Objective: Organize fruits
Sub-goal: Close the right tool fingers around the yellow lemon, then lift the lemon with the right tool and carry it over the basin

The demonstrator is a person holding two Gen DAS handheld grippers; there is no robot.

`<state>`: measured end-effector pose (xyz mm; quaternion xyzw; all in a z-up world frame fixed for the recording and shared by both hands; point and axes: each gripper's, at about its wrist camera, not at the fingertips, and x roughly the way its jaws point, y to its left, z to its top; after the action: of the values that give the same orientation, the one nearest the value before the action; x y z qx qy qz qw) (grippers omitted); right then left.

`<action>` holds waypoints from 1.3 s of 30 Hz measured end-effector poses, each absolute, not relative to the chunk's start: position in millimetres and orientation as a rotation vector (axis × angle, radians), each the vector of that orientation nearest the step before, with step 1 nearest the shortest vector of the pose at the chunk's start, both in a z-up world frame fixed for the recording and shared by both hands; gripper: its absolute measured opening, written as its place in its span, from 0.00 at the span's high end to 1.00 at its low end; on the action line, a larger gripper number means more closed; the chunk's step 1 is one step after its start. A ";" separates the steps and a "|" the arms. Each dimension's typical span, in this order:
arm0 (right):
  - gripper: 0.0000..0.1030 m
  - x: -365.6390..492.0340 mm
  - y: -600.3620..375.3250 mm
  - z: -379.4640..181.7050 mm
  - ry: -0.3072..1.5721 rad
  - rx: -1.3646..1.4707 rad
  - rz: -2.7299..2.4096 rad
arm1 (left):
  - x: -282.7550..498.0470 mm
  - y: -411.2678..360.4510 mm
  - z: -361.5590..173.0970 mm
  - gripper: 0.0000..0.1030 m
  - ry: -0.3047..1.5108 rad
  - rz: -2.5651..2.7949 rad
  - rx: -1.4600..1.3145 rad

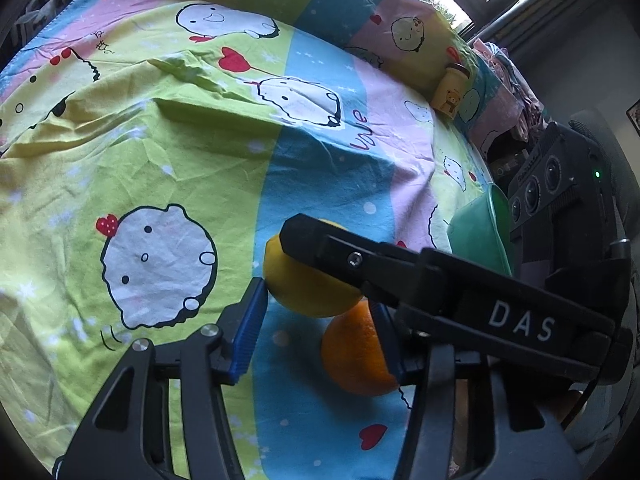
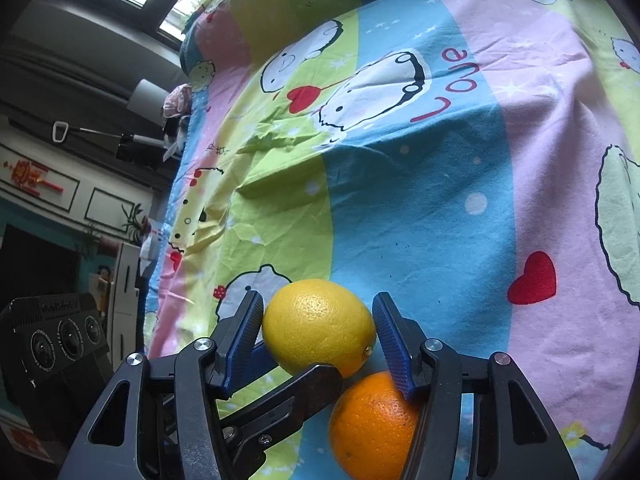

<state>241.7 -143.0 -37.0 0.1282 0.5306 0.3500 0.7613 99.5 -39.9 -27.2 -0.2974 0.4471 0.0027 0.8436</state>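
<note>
the right claw (image 2: 318, 330) pinches the lemon (image 2: 318, 326); the left claw (image 1: 316, 334) pinches the orange (image 1: 354, 354) beside it.

Spread over 1 cartoon-print bedsheet (image 2: 420, 184) are 2 pieces of fruit: 1 yellow lemon (image 2: 318, 326) and 1 orange (image 2: 370, 426). 2 handheld grippers work over them, the left gripper (image 1: 316, 320) and the right gripper (image 2: 320, 338), each with 2 blue-padded fingers. At the bed's edge sits 1 green bowl (image 1: 478, 236), and against the pillow stands 1 small yellow jar (image 1: 450, 90) with 1 bear printed on it. 1 word, "Love" (image 2: 448, 84), is legible on the sheet.
</note>
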 end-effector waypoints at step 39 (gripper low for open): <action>0.43 206.0 -328.5 35.5 0.698 0.627 0.397 | 171.2 -196.4 44.4 0.51 0.769 -0.451 -0.251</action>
<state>206.0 -328.5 35.5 0.3000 0.3343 0.1902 0.8729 171.2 -196.4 44.4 -0.1210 0.3709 -0.2177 0.8947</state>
